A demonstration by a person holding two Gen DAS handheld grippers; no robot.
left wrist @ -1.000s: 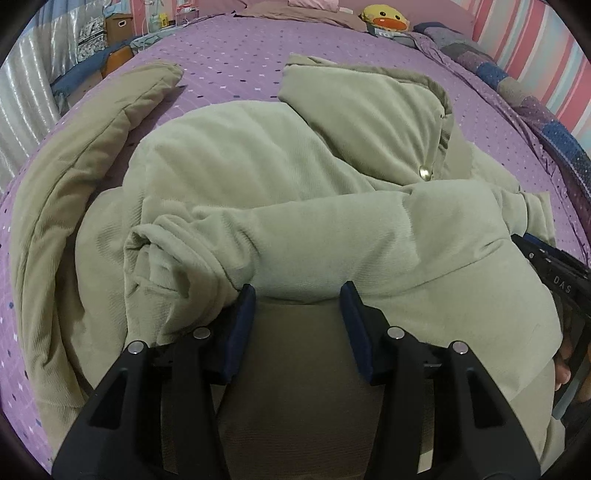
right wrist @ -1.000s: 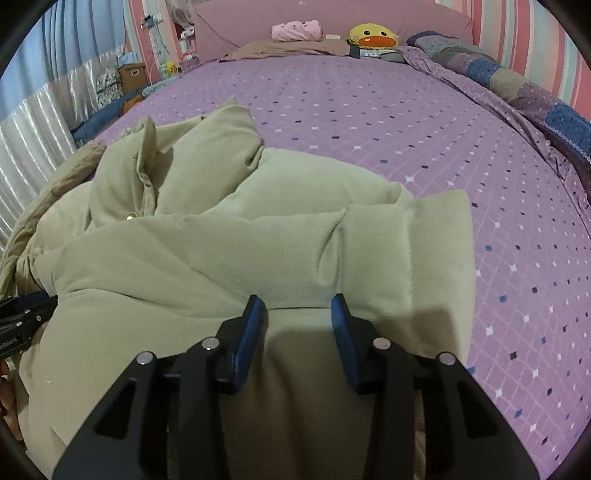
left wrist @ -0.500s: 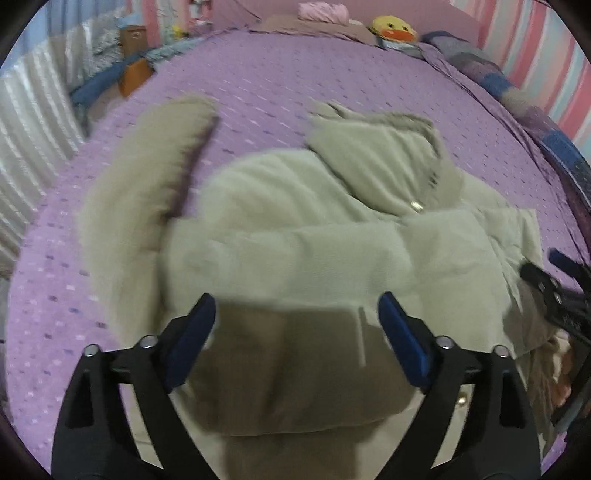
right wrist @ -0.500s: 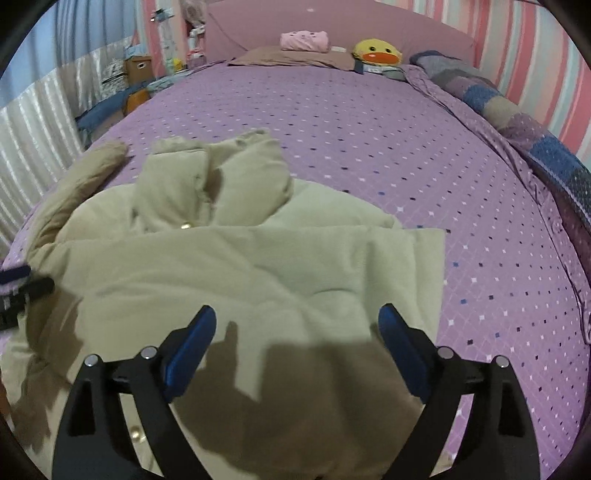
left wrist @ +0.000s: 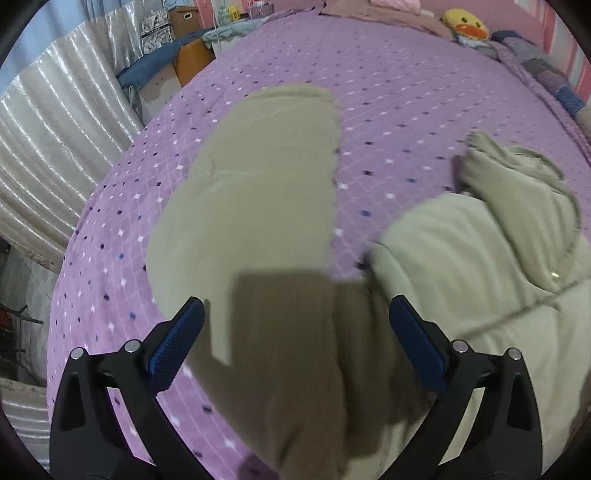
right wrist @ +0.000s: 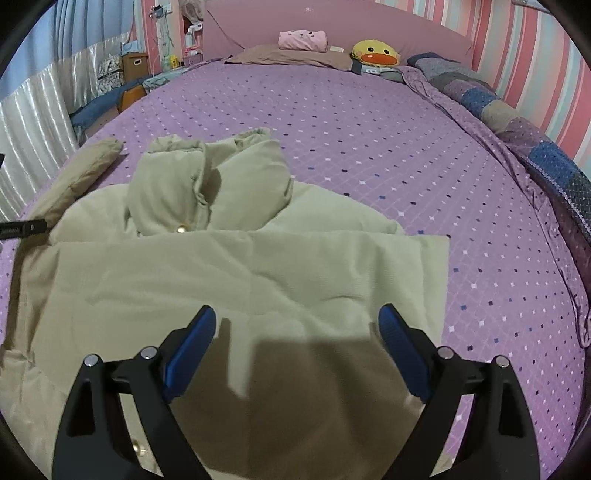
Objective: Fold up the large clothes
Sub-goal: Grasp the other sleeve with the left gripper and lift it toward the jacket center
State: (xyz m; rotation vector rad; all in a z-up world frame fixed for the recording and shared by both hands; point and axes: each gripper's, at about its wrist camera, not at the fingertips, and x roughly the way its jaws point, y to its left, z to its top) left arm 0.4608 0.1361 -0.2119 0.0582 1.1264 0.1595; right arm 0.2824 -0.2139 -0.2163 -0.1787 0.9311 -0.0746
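Hovering over the bed, my left gripper point(left wrist: 295, 332) has its jaws spread and still opening, its blue pads point(left wrist: 177, 341) clear of any cloth. Below it, from about six o'clock up toward twelve in the left wrist view, the jacket's left sleeve point(left wrist: 258, 192) stretches out flat on the purple bedspread point(left wrist: 406, 110). At three o'clock sits the puffy collar point(left wrist: 517, 192) of the pale green jacket point(right wrist: 240, 280).

My right gripper point(right wrist: 295, 339) stands wide too, nothing between its pads, hanging above the folded body of the jacket. In its view the jacket fills the centre and left, collar at about eleven o'clock, a brass snap point(right wrist: 181, 229) showing just under it. At nine o'clock the tip of my left gripper pokes in. A yellow duck plush point(right wrist: 375, 53) rests at twelve o'clock by the headboard point(right wrist: 258, 26).
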